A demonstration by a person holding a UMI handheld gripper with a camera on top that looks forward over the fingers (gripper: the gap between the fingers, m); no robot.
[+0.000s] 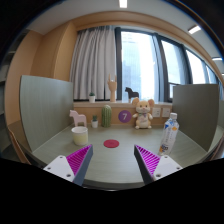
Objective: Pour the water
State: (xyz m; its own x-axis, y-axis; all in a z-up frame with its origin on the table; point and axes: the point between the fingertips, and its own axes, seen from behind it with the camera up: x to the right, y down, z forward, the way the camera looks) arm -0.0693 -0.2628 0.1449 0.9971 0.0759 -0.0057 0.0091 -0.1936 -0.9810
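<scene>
A clear water bottle [169,134] with a pale label stands upright on the grey table [112,160], beyond my right finger. A pink cup [79,135] stands beyond my left finger. A small red coaster [111,144] lies flat on the table between them, ahead of the fingers. My gripper [113,160] is open and empty, its magenta pads [148,158] wide apart, hovering over the near part of the table.
At the back of the table stand a plush toy [144,113], a purple clock [124,116], a green bottle [107,116] and a pink horse figure [77,119]. Grey partition panels [45,102] flank the table on both sides. A window with curtains lies behind.
</scene>
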